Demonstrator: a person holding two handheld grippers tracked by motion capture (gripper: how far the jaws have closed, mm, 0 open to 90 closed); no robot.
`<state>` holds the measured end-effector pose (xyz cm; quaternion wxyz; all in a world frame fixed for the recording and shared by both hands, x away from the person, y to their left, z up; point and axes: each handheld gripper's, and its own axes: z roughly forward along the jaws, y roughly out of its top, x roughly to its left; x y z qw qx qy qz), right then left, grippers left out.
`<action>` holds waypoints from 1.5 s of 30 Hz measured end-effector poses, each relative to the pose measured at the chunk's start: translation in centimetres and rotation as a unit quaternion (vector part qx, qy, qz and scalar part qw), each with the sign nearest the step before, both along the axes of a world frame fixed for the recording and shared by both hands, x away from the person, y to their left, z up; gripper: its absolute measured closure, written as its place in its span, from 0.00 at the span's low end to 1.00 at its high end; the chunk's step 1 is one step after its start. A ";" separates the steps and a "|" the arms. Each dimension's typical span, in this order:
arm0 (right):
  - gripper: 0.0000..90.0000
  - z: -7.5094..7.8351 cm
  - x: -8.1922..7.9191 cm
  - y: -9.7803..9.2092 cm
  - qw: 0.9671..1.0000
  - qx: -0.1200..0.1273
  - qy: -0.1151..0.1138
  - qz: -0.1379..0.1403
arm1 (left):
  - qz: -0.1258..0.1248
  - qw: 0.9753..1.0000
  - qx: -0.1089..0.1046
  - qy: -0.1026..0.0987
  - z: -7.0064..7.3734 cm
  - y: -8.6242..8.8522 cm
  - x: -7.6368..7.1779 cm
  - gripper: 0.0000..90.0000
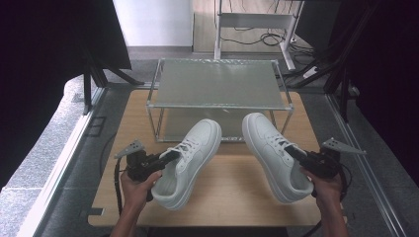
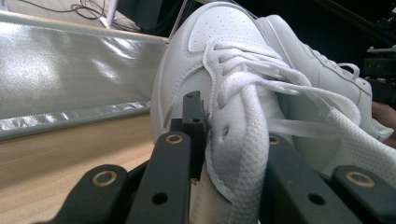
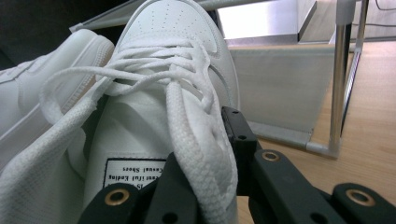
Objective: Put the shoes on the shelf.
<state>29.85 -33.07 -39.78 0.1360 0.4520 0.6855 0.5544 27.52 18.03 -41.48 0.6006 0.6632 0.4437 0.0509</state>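
Two white lace-up sneakers lie on the wooden table [image 1: 232, 190], toes toward a shoe rack [image 1: 217, 105]. My left gripper [image 1: 172, 156] is shut on the side flap of the left sneaker [image 1: 197, 145] beside its laces. In the left gripper view the flap of this sneaker [image 2: 224, 70] sits pinched in the gripper [image 2: 229, 137], and the other sneaker [image 2: 317, 65] lies beyond. My right gripper [image 1: 292, 151] is shut on the right sneaker [image 1: 267, 143] the same way. The right gripper view has that sneaker [image 3: 173, 56] clamped at its lace flap by the gripper [image 3: 201, 140], the left sneaker [image 3: 46, 84] beside it.
The rack has a metal frame and two grey fabric shelves, the lower shelf [image 2: 70, 70] just past the toes. A rack post [image 3: 338, 79] stands right of the right sneaker. Bare wood lies in front of the shoes. Cables and a white stand [image 1: 257, 22] sit behind the table.
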 end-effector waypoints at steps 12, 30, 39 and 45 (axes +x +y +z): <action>0.94 1.3 -0.6 -0.1 1.000 0.015 -0.021 0.002 | 0.000 1.000 -0.024 -0.014 1.2 0.5 -0.6 0.90; 0.94 5.1 1.4 0.2 0.998 0.034 -0.046 0.005 | -0.004 0.999 -0.038 -0.034 5.6 0.5 2.4 0.90; 0.94 6.3 2.6 0.5 0.999 0.027 -0.039 -0.006 | -0.001 0.999 -0.036 -0.035 7.2 0.7 3.8 0.91; 0.94 7.1 3.2 0.4 0.998 0.034 -0.041 -0.017 | 0.012 0.999 -0.039 -0.036 7.8 0.9 4.3 0.91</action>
